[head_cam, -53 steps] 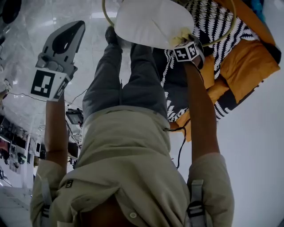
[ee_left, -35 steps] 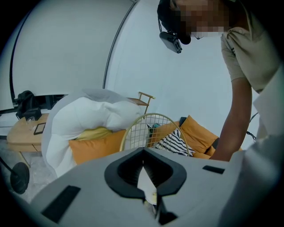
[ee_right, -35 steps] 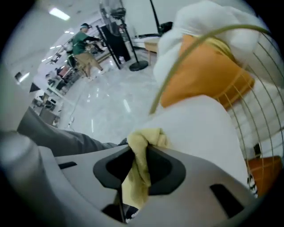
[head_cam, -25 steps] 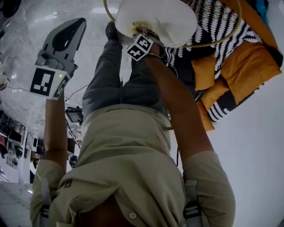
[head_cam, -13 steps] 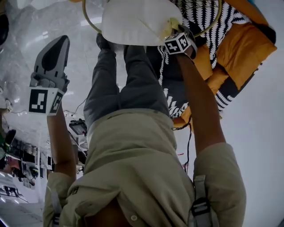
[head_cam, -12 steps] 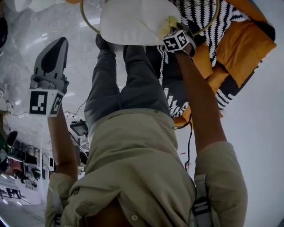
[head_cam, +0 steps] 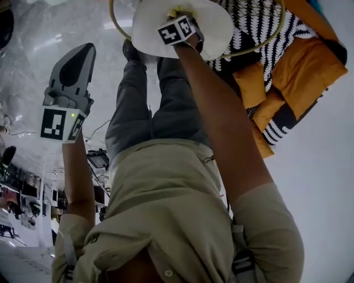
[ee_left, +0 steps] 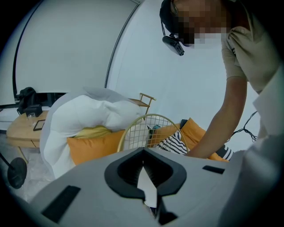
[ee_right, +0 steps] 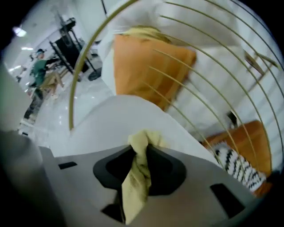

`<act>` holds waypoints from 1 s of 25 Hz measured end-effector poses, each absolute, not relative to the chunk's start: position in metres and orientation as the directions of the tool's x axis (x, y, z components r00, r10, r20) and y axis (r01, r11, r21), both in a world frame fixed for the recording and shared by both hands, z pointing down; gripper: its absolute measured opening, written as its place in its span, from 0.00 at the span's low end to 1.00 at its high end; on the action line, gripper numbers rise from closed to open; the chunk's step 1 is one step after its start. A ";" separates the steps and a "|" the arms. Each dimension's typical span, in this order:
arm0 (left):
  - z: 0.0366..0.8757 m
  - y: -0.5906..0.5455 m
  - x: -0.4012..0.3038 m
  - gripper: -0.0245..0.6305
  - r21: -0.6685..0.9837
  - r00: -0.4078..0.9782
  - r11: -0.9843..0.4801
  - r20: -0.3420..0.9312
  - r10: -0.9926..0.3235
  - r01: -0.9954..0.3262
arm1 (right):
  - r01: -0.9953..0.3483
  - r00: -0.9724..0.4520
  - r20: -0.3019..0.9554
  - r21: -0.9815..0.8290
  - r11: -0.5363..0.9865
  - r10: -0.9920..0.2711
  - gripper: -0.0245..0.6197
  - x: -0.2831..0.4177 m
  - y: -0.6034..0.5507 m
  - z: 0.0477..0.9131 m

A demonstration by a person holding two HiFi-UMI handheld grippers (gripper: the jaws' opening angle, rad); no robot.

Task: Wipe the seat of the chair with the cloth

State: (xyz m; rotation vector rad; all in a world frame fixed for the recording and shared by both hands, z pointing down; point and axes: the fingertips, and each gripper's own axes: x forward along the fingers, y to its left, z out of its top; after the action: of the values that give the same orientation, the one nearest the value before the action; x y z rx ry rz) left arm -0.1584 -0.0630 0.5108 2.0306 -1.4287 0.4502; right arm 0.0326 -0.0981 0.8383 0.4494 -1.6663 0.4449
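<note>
The yellow cloth (ee_right: 136,177) is gripped between the closed jaws of the right tool (ee_right: 142,150), a crumpled end sticking out past the tips and the rest hanging back through the opening in the jaws. In the head view the right tool (head_cam: 178,19) is held at arm's length over the white chair seat (head_cam: 221,27), with the cloth (head_cam: 178,10) bunched under it and pressed against the seat near its middle. The chair seat (ee_right: 120,119) is seen directly ahead of the jaws in the right gripper view, with the chair's gold wire back (ee_right: 177,66) curving over it. An orange cushion (ee_right: 146,66) is seen behind the wires, and a black-and-white striped cushion (head_cam: 260,22) lies beside the seat on the right, against more orange padding (head_cam: 310,72). The left tool (head_cam: 77,61) is held well apart from the chair, out to the left over the glossy floor (head_cam: 33,38); its jaws (ee_left: 143,153) are brought together at the tips and nothing is held between them. Through the left gripper view the gold wire back (ee_left: 148,131), a white quilt (ee_left: 84,111) and the person's outstretched arm (ee_left: 226,119) are shown.
</note>
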 end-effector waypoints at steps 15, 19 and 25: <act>0.511 -0.046 -0.167 0.06 0.270 0.337 -0.213 0.600 -0.725 -0.939 | -0.205 -0.232 0.972 -0.005 0.979 -0.043 0.18 -0.011 -0.123 0.830; 0.503 -0.046 -0.157 0.06 0.251 0.330 -0.220 0.599 -0.730 -0.943 | -0.263 -0.079 0.989 0.103 0.959 -0.128 0.18 0.108 -0.174 0.831; 0.477 -0.055 -0.161 0.06 0.204 0.335 -0.266 0.596 -0.729 -0.942 | -0.361 0.144 0.990 0.064 0.931 -0.012 0.18 0.235 -0.156 0.816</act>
State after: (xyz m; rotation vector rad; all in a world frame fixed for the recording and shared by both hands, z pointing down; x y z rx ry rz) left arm -0.1612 -0.0550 0.4770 2.0771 -1.4602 0.5294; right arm 0.2354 -0.1556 0.8157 0.3175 -1.4110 0.2571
